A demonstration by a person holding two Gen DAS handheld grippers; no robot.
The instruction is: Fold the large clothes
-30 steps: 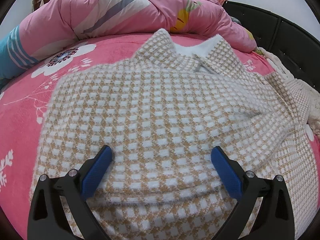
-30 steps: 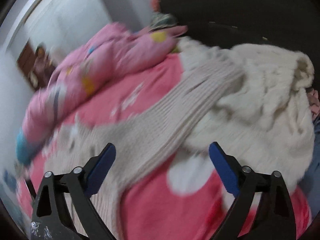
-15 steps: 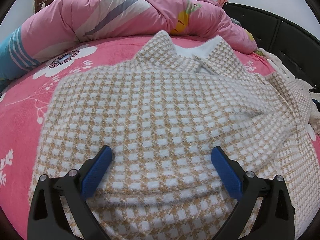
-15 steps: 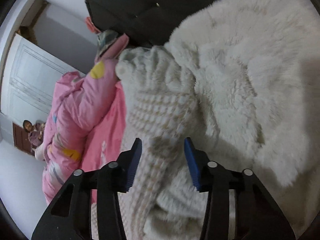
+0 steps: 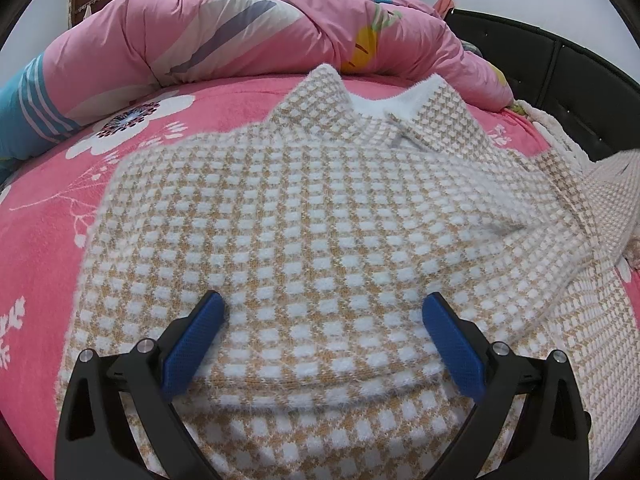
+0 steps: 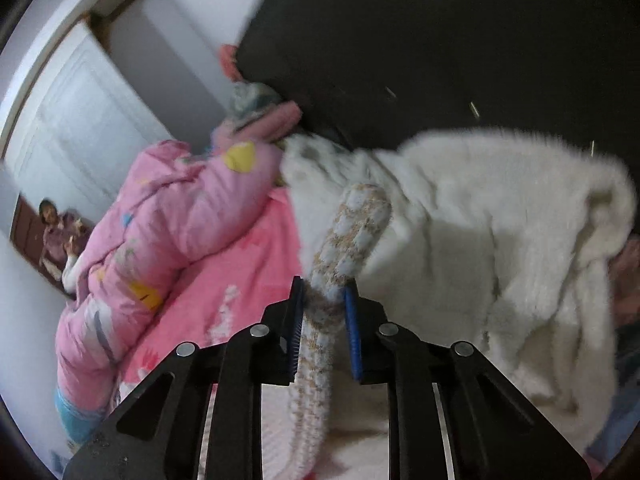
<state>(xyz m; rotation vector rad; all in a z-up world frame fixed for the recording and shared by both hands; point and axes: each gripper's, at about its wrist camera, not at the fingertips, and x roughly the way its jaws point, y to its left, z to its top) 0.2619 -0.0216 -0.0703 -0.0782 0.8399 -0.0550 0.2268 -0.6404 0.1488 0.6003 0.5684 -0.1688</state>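
A tan and white checked sweater (image 5: 304, 216) lies spread on the pink bed, collar away from me, one side folded over its body. My left gripper (image 5: 324, 320) is open and hovers low over its lower part, blue pads wide apart. In the right wrist view my right gripper (image 6: 324, 304) is shut on the sweater's sleeve (image 6: 352, 232), which rises between the pads and hangs down below them. In the left wrist view that sleeve (image 5: 612, 184) is lifted off the bed at the right edge.
A pink quilt (image 5: 248, 32) is bunched along the far side of the bed. A fluffy white garment (image 6: 500, 240) lies by the black headboard (image 6: 440, 40). The pink flowered bedsheet (image 5: 44, 208) shows to the left. A person (image 6: 56, 232) sits in the far doorway.
My right gripper has closed on the sweater's sleeve and pulled it up off the bed. The left gripper has stayed where it was, open.
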